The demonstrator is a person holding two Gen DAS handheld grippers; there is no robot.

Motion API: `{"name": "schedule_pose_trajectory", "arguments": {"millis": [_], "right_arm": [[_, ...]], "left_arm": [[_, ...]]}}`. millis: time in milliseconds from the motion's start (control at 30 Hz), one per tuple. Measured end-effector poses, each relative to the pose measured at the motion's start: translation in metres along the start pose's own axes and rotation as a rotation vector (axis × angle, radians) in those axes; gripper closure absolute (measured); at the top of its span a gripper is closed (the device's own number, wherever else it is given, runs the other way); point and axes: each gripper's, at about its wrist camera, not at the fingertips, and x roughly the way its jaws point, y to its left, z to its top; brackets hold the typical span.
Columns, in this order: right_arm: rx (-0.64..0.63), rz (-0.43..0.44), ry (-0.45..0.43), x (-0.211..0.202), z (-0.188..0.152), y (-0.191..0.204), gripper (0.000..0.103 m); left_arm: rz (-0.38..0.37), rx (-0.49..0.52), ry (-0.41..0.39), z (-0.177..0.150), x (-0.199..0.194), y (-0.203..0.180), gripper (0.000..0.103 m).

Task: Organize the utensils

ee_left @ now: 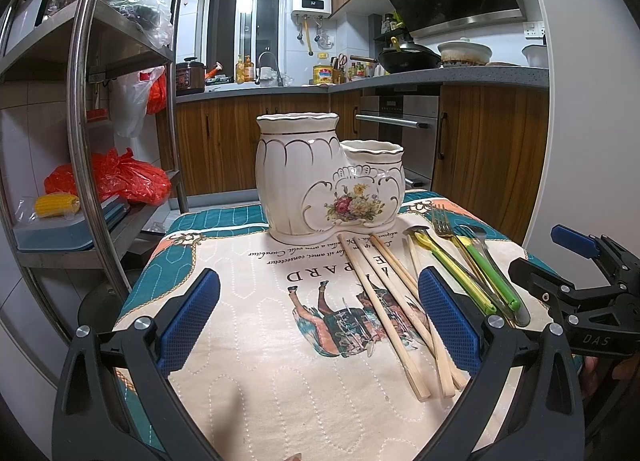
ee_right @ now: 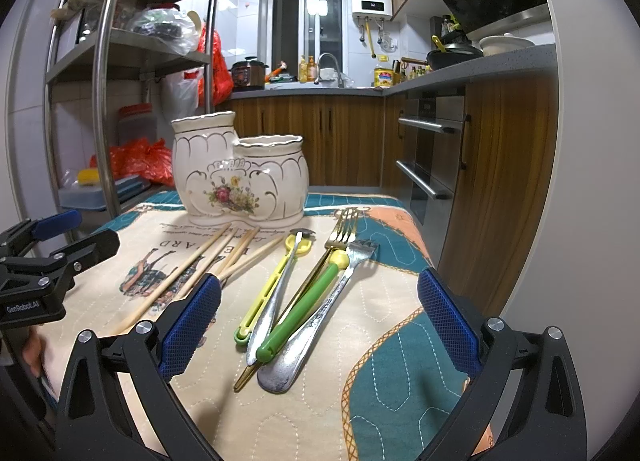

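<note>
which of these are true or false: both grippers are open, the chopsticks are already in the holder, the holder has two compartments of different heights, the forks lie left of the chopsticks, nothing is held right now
1. Both grippers are open. True: the left gripper and the right gripper each show their blue pads spread wide.
2. The chopsticks are in the holder. False: the wooden chopsticks lie flat on the cloth in front of the ceramic holder.
3. The holder has two compartments of different heights. True: a taller one and a shorter one joined together.
4. The forks lie left of the chopsticks. False: the gold fork and silver fork lie to their right.
5. Nothing is held. True: both grippers are empty.
</note>
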Motion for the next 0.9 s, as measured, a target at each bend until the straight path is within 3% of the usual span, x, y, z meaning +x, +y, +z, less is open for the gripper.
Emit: {"name": "schedule_pose_trajectory", "arguments": {"millis": [500,700,900], "right_arm": [[0.027,-0.014,0.034,0.008,-0.006,0.003,0.005],[0.066,-0.029,0.05,0.003,0.002,-0.006,0.005],[0.075,-0.048,0.077,-0.001,0.017,-0.016,0.005]], "left_arm": [[-0.003,-0.014,0.009,-0.002,0.001,0.0,0.005],[0.055,-0.013,0.028,0.003,0.003,0.004,0.005],[-0.011,-0.034,0.058,0.029,0.001,0.02,0.005]]}}
